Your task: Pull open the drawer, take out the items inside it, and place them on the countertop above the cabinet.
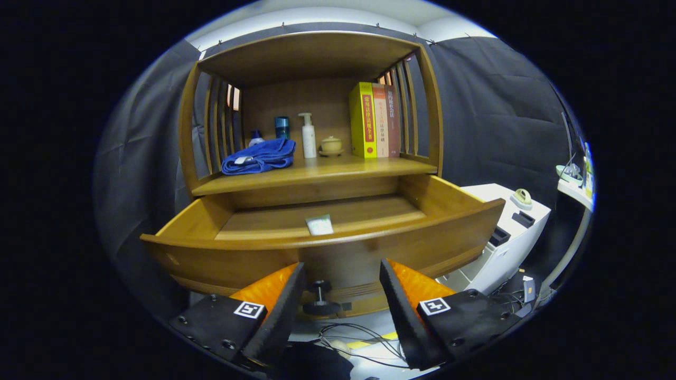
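A wooden cabinet (pixel 311 53) fills the middle, with dark cloth hanging behind it. Its drawer (pixel 327 248) is pulled out toward the camera, and a small pale packet (pixel 319 225) lies flat on the drawer floor near the front wall, just beyond the tongs.

On the worktop (pixel 338 170) above the drawer, from the left: a folded blue towel (pixel 259 157), a small bottle (pixel 256 138) half hidden behind it, a dark blue cup (pixel 282 127), a white pump bottle (pixel 308 136), a small tan lidded pot (pixel 331 145), then 3 upright books (pixel 375 120) against the right slats.

The tongs (pixel 341 303) are spread wide and hold nothing; both fingers sit low, in front of the drawer's front panel. The dark drawer knob (pixel 320 302) shows between them, touching neither. Loose cables (pixel 354 338) lie on the floor below.

To the right of the cabinet stands a white unit (pixel 507 237) with a small pale object (pixel 522 197) on top.
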Tool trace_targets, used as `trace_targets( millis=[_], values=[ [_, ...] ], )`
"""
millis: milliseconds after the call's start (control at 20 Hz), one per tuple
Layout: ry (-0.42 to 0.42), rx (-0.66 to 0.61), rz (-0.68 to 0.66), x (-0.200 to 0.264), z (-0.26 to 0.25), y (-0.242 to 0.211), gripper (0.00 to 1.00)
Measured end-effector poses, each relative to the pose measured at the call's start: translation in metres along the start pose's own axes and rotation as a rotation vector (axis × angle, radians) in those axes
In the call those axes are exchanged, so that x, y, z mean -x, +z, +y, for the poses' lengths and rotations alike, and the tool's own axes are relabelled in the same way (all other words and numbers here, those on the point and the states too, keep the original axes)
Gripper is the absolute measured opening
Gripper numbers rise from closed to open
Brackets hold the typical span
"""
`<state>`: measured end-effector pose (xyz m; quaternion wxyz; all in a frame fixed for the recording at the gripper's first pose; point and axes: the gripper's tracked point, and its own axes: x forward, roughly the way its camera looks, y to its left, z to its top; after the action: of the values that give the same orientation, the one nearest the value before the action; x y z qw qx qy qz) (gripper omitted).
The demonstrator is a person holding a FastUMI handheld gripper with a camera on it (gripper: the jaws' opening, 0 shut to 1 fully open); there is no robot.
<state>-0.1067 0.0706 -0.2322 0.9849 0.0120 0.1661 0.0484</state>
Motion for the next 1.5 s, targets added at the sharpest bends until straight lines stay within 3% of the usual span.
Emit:
trace_targets(
  millis=[100,150,350,600,850,950,1250,1500],
  values=[
    [-0.004,0.004,-0.024,0.001,-0.002,0.022,0.93],
    [-0.002,-0.005,-0.034,0.001,-0.002,0.033,0.98],
    [0.001,-0.041,-0.040,-0.015,-0.008,0.072,0.98],
    [0.006,0.049,0.032,-0.056,0.004,0.090,0.98],
    [0.121,0.106,0.201,-0.095,0.043,0.072,0.98],
    [0.165,0.070,0.288,-0.112,0.060,0.059,0.98],
    [0.129,0.073,0.553,-0.171,0.050,0.017,0.98],
    [0.139,0.092,0.764,-0.187,0.049,-0.033,0.97]
  ],
)
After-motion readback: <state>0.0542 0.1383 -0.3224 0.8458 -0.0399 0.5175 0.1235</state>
